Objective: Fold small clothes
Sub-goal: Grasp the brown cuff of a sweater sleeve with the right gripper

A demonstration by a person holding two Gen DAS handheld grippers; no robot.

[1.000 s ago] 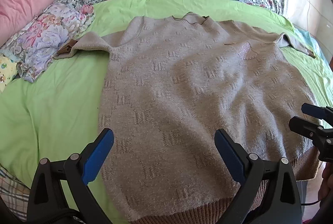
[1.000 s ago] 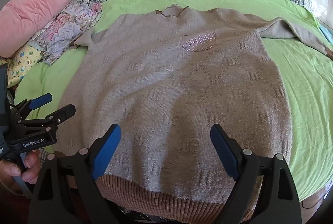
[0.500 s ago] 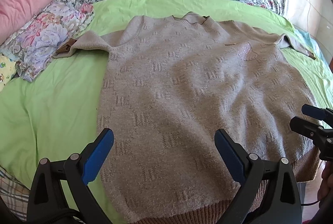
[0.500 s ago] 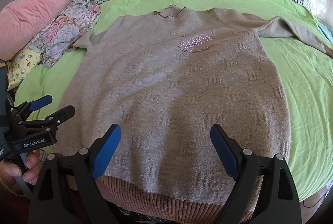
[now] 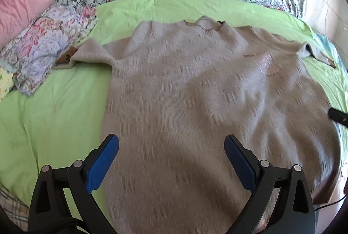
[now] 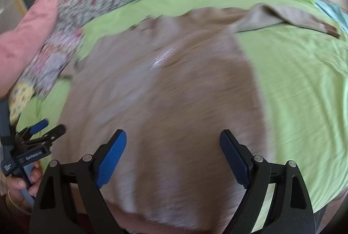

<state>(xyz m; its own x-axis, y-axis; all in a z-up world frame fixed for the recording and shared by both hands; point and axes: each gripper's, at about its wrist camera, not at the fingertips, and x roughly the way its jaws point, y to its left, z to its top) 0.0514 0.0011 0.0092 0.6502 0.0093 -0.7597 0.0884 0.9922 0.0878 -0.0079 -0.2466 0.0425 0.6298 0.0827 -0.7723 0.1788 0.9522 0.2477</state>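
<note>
Frame heavily motion-blurred. Beige sweater (image 6: 169, 90) lies spread on green sheet (image 6: 300, 86), filling frame centre. Right gripper (image 6: 173, 148) at bottom centre, 2 blue-padded fingers wide apart over sweater. Left gripper (image 6: 46, 128) at lower left, hand-held, fingers parted.
</note>
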